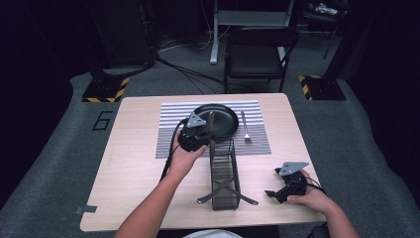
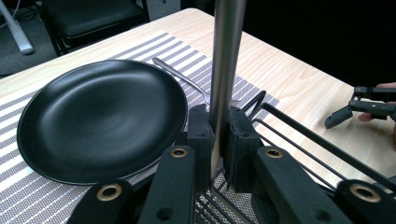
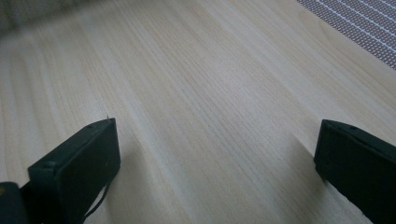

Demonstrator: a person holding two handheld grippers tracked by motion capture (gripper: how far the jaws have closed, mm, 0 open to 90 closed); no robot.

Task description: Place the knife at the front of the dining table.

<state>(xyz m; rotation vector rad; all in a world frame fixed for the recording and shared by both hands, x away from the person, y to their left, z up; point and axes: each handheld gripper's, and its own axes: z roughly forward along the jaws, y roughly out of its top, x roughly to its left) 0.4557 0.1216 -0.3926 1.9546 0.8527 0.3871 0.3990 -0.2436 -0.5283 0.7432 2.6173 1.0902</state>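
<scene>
The left gripper (image 2: 218,140) has its jaws clamped on a steel utensil handle (image 2: 226,60) that stands nearly upright, long axis vertical, its lower end down inside the far end of the black wire rack (image 1: 224,173) on the bench (image 1: 129,163). Just beyond lie the black plate (image 2: 100,116) and a fork (image 1: 244,128) on the striped placemat (image 1: 171,124). The right gripper (image 1: 281,191) rests near the bench's near right edge, jaws wide apart over bare wood.
</scene>
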